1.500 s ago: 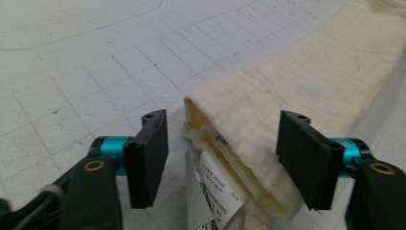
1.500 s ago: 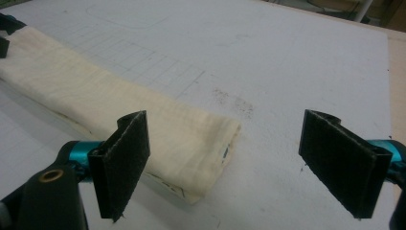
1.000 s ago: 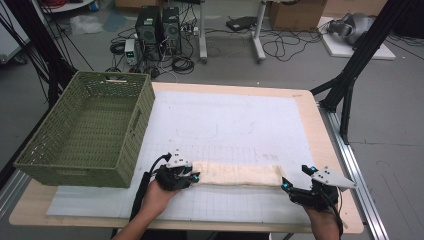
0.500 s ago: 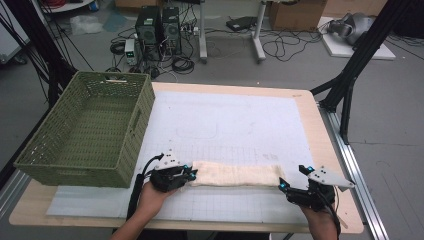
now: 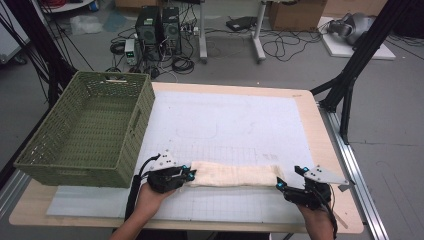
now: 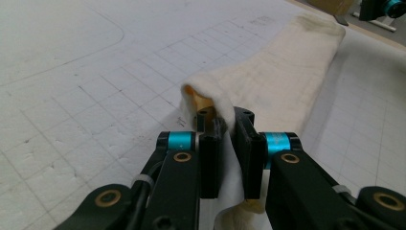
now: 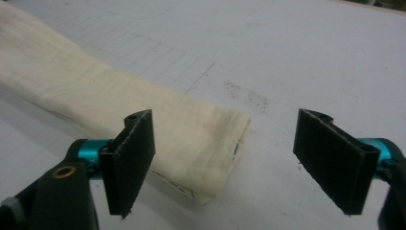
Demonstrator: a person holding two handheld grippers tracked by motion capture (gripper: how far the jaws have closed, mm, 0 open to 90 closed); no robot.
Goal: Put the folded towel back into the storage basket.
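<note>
A long cream cloth [image 5: 232,175], folded into a strip, lies across the front of the white gridded mat [image 5: 225,120]. My left gripper [image 5: 190,175] is shut on the cloth's left end. In the left gripper view the pads [image 6: 210,158] pinch a raised fold of the cloth [image 6: 282,81]. My right gripper [image 5: 280,184] stands open at the cloth's right end. Its jaws have just been closing a little. In the right gripper view the cloth's end [image 7: 119,100] reaches into the gap of the right gripper [image 7: 225,120], near the left pad [image 7: 131,158], and no pad presses on it.
A green woven basket [image 5: 142,110] stands on the table's left side, close to my left hand. The mat's far half lies beyond the cloth. The wooden table edge [image 5: 335,150] runs along the right, with black frame legs and cables on the floor behind.
My left gripper's jaws have drawn together on the cloth's left end. Both hands have stayed almost where they were.
</note>
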